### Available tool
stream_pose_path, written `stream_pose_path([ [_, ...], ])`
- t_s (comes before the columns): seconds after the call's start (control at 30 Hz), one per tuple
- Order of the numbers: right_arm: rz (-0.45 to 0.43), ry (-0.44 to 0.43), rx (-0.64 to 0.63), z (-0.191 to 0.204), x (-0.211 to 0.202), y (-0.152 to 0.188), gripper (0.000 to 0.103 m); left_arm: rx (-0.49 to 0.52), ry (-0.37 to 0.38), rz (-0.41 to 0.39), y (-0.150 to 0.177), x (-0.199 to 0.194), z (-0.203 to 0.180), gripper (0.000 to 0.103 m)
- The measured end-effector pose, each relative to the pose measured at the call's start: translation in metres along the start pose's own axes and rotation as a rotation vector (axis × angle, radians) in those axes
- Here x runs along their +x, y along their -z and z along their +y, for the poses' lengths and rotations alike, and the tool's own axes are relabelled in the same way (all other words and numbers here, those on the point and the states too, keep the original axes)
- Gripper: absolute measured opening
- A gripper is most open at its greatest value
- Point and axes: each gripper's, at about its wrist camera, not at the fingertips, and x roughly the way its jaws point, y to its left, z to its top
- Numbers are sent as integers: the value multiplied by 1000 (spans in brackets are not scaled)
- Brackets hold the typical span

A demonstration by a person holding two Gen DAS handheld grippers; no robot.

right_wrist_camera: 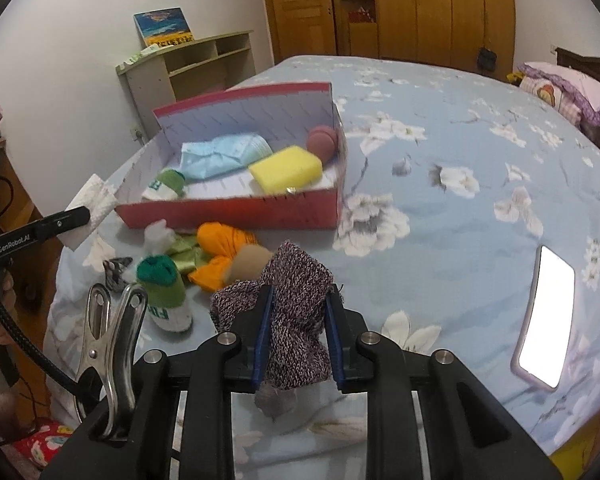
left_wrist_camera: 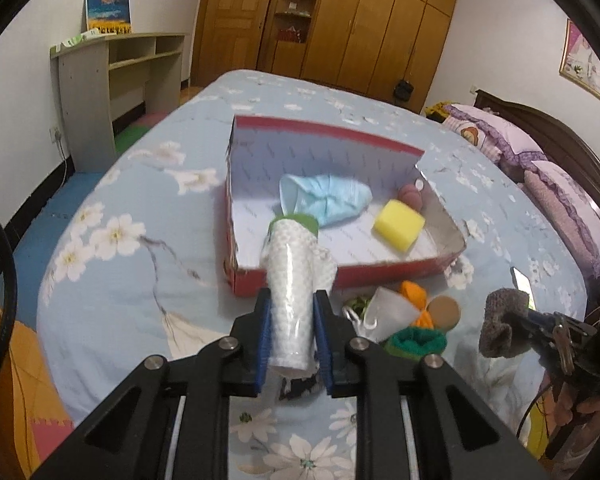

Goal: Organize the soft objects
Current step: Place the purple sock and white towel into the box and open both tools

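Right wrist only: phone point(right_wrist_camera: 546, 316); tongs clamping knit cloth point(right_wrist_camera: 296, 320), left's, paper roll point(left_wrist_camera: 290, 300).

Left hand-held gripper point(left_wrist_camera: 292, 304) clamping white paper roll point(left_wrist_camera: 290, 280), red box point(left_wrist_camera: 340, 272) beyond

Left gripper arm point(right_wrist_camera: 40, 232): white lettering is reading "GenRobot.AI";
Green-cuffed sock point(right_wrist_camera: 166, 296): green letters are showing upside down, partly hidden, unreadable;
Sock in box point(right_wrist_camera: 166, 186): green lettering is appearing, too small to read
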Motion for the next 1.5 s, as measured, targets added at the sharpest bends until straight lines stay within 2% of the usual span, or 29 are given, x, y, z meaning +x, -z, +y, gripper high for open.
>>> stream_pose_path([
  [0.63, -81, -44, -80, 34, 10, -65, 25, 55, -43, -89, -69, 25, -17, 21],
  [1.17, -92, -95, -83, 59, 47, -97, 25, 46, -80, -66, -96, 80, -16, 21],
  [1.5, -65, -109, -86, 70, 78, -105, 25, 55, -108, -36, -103, 121, -16, 21],
])
